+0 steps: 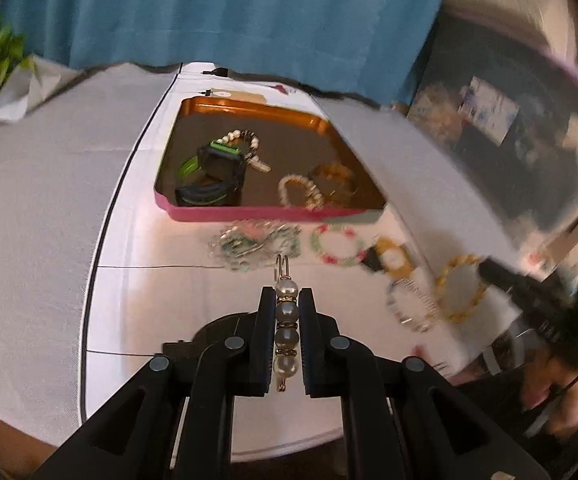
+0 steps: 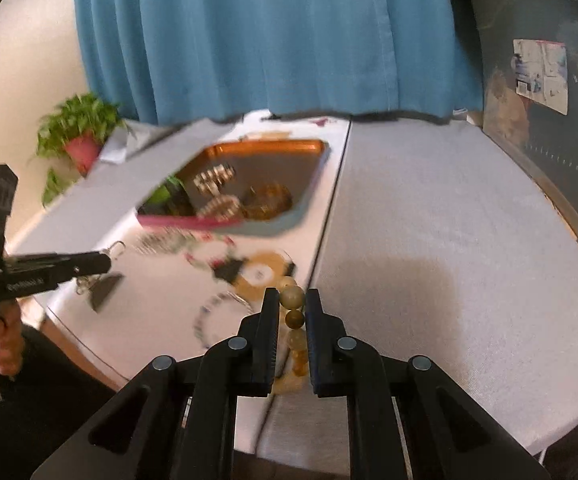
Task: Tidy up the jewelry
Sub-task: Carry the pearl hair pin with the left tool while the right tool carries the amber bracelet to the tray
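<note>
Jewelry lies partly inside the pink-walled tray [image 1: 249,213]: a green-and-black watch [image 1: 213,178] and several bead bracelets. More bracelets, blurred, lie on the white mat [image 1: 161,248] just in front of the tray. The left gripper [image 1: 287,300] clamps a pearl pin [image 1: 287,336], 4 pearls showing. The right gripper [image 2: 292,304] pinches a yellow bead bracelet [image 2: 292,296] nearer than the tray.

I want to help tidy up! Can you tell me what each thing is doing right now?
left gripper: shut on the pearl pin.
pearl pin: held above the table.
right gripper: shut on the yellow bead bracelet.
yellow bead bracelet: held between the fingers.
pink tray: open, with bracelets and a watch inside.
flower bracelet: lying loose on the table, outside the tray.
</note>
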Demonstrator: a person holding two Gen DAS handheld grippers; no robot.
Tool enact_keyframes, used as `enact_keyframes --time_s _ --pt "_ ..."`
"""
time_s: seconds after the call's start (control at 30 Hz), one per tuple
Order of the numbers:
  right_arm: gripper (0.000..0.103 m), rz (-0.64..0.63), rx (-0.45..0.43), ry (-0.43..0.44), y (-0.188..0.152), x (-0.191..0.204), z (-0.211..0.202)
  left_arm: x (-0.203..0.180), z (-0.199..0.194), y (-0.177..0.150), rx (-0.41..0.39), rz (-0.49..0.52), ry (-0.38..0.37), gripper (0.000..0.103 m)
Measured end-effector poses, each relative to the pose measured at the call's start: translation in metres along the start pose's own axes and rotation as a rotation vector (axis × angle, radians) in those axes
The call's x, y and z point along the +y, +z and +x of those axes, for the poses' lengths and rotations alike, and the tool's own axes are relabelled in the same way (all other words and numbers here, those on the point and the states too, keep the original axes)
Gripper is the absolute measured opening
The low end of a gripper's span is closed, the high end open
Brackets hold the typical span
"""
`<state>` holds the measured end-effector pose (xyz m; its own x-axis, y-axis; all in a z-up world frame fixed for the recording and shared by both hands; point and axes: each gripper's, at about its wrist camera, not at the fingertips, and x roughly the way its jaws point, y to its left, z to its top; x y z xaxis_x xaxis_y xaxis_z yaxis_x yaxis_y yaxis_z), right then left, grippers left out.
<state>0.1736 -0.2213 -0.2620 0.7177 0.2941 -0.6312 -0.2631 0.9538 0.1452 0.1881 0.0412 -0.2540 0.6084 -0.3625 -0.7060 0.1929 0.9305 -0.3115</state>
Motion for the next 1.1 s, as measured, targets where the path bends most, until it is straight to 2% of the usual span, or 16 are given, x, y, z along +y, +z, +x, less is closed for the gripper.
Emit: enact_keyframes --time_s 0.13,0.23,0.47,0.57,0.77,0.93,1.1 --pt "0.013 -0.036 -0.008 0.013 0.015 0.022 -0.013 -0.010 -0.023 0.012 -0.028 0.029 0.006 0.009" --pt "0.013 -0.065 -0.019 0.011 0.030 0.040 -0.024 -0.016 -0.041 0.021 -0.053 0.033 -0.017 0.009" --pt "0.013 -0.120 -0.088 0.058 0.071 0.080 -0.050 -0.032 -0.066 0.050 -0.105 0.086 -0.011 0.009" --pt "0.013 -0.116 -0.099 0.079 0.089 0.089 -0.054 -0.039 -0.073 0.062 -0.126 0.114 -0.021 0.009" --pt "0.013 -0.156 -0.123 0.068 0.122 0.104 -0.058 -0.044 -0.085 0.092 -0.182 0.126 -0.061 0.009" --pt "0.013 -0.176 -0.179 0.119 0.147 0.106 -0.061 -0.047 -0.093 0.119 -0.233 0.142 -0.084 0.009" --pt "0.013 -0.193 -0.188 0.142 0.163 0.104 -0.051 -0.051 -0.092 0.143 -0.257 0.176 -0.106 0.009"
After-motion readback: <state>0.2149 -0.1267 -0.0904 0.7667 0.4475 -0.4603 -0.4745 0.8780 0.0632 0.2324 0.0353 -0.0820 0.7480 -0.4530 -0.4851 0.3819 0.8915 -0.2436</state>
